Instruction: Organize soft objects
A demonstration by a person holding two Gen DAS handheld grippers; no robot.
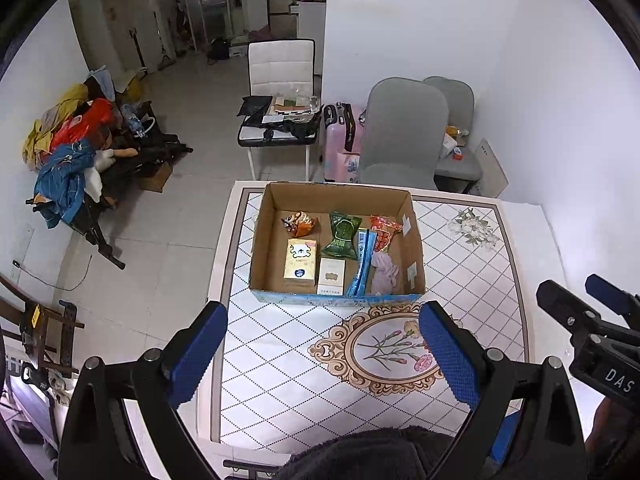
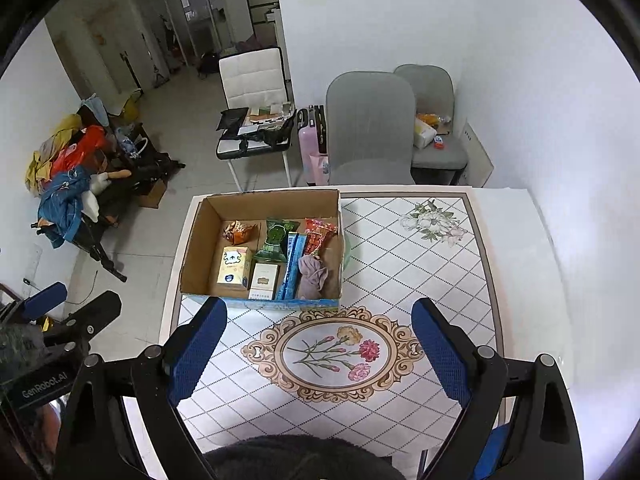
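A cardboard box point(image 1: 276, 196) point(image 2: 196, 236) stands on the patterned table. It holds an orange snack bag point(image 1: 299, 224), a green packet point(image 1: 342, 236), a red packet point(image 1: 384, 232), a blue strip point(image 1: 362, 262), a yellow tissue pack point(image 1: 300, 260), a white carton point(image 1: 331, 276) and a crumpled mauve cloth point(image 1: 385, 272) point(image 2: 314, 276). My left gripper point(image 1: 322, 316) is open and empty, held above the table in front of the box. My right gripper point(image 2: 320, 312) is open and empty too, beside the left one. Each gripper shows at the edge of the other's view.
The table point(image 1: 472, 280) has a floral oval print point(image 2: 332, 354) near its front. Two grey chairs point(image 1: 400, 132) and a pink suitcase point(image 1: 340, 140) stand behind it. A white chair point(image 1: 280, 92) holds clutter. A pile of clothes point(image 1: 76, 152) lies at the left wall.
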